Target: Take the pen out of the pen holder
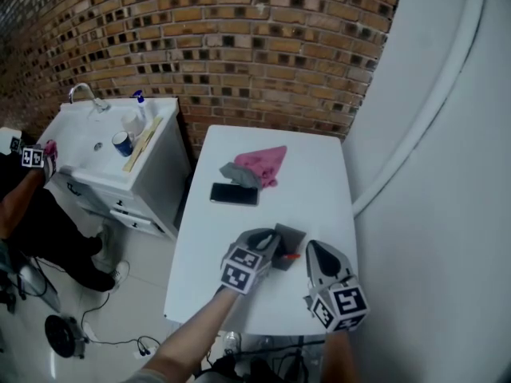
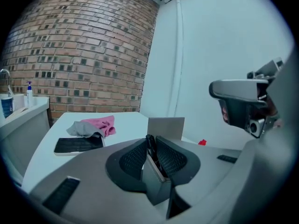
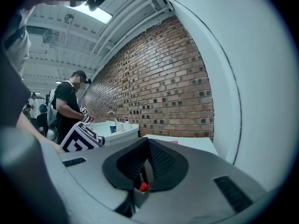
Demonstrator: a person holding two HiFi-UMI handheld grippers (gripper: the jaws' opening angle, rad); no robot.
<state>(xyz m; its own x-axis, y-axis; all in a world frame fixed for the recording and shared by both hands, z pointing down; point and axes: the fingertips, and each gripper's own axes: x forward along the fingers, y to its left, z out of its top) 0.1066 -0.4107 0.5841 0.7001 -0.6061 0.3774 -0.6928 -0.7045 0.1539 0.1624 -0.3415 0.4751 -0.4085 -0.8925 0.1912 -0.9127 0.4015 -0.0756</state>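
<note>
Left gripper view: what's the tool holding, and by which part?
A dark pen, pinched near its upper end between the pads of the left tool, just above the rim of the grey pen holder.

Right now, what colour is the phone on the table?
Black; the phone shows best in the head view.

I can read no word, brand or number anywhere. The only signs are black-and-white square markers, which are patterns rather than letters. One set stands on the cube of my left gripper, at six o'clock in the head view. Another stands on the cube of my right gripper, toward five o'clock. A like marker shows at nine o'clock, at another person's hand. The blue cup and the bottle on the sink unit, at ten o'clock, are too small to read.
</note>
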